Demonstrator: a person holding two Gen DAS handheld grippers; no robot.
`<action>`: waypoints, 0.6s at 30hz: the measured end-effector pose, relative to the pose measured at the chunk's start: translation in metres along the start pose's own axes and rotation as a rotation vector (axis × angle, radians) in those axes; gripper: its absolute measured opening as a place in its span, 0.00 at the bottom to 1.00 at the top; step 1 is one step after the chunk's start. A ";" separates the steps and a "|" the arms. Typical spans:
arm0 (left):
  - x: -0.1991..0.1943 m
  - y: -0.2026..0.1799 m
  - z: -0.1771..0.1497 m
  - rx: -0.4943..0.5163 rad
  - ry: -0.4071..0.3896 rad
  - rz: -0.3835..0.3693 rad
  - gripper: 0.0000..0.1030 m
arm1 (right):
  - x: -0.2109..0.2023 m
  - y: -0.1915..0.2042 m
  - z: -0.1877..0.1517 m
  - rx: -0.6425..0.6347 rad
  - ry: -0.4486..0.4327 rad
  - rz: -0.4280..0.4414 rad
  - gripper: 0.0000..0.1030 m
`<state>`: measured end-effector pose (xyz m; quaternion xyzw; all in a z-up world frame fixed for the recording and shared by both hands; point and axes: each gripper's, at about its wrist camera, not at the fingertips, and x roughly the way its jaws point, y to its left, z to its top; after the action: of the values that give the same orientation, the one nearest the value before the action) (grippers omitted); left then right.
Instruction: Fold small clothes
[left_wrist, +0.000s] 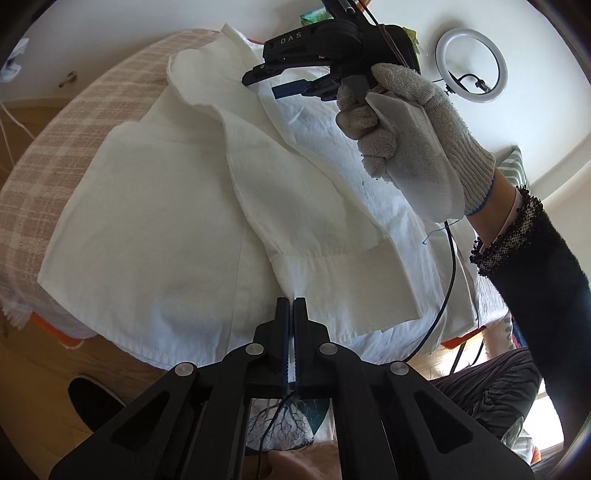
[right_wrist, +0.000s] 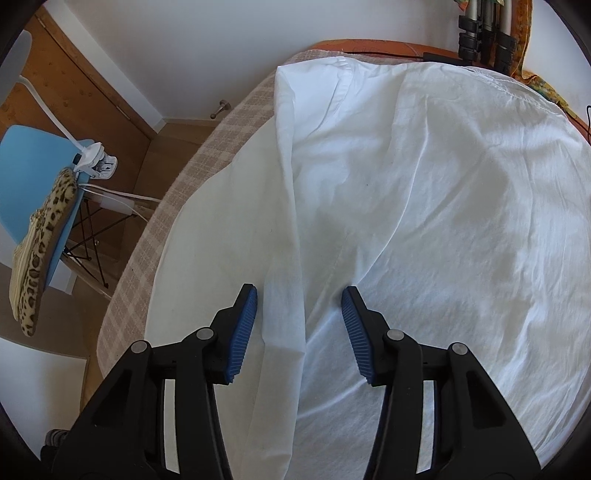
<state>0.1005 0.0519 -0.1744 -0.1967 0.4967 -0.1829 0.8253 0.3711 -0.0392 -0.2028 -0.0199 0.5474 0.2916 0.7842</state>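
Note:
A white shirt (left_wrist: 155, 221) lies spread on a checked beige cloth (left_wrist: 40, 177), one sleeve folded across its body. My left gripper (left_wrist: 293, 301) is shut on the shirt's fabric near the sleeve cuff (left_wrist: 332, 280). My right gripper (left_wrist: 264, 79), held in a white gloved hand (left_wrist: 413, 147), hovers above the far part of the shirt with its jaws apart. In the right wrist view the right gripper (right_wrist: 299, 291) is open, its blue pads (right_wrist: 243, 325) either side of a raised fold of the white shirt (right_wrist: 424, 192), not closed on it.
A black cable (left_wrist: 443, 295) hangs from the right gripper across the shirt. A ring light (left_wrist: 471, 64) is on the wall. A blue chair (right_wrist: 33, 162) with a leopard-print cushion (right_wrist: 44, 236) stands left of the table. Tripod legs (right_wrist: 484, 26) stand behind the table.

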 end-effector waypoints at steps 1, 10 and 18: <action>-0.008 0.003 -0.001 -0.005 -0.014 0.001 0.00 | 0.000 0.000 0.000 0.004 -0.001 0.001 0.34; -0.072 0.033 -0.004 -0.036 -0.142 0.081 0.00 | -0.019 0.007 -0.005 0.081 -0.037 0.149 0.05; -0.069 0.071 -0.003 -0.089 -0.127 0.188 0.00 | -0.009 0.010 -0.012 0.101 -0.058 0.067 0.05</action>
<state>0.0752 0.1466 -0.1601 -0.1969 0.4674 -0.0698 0.8590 0.3537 -0.0395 -0.1968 0.0467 0.5387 0.2900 0.7896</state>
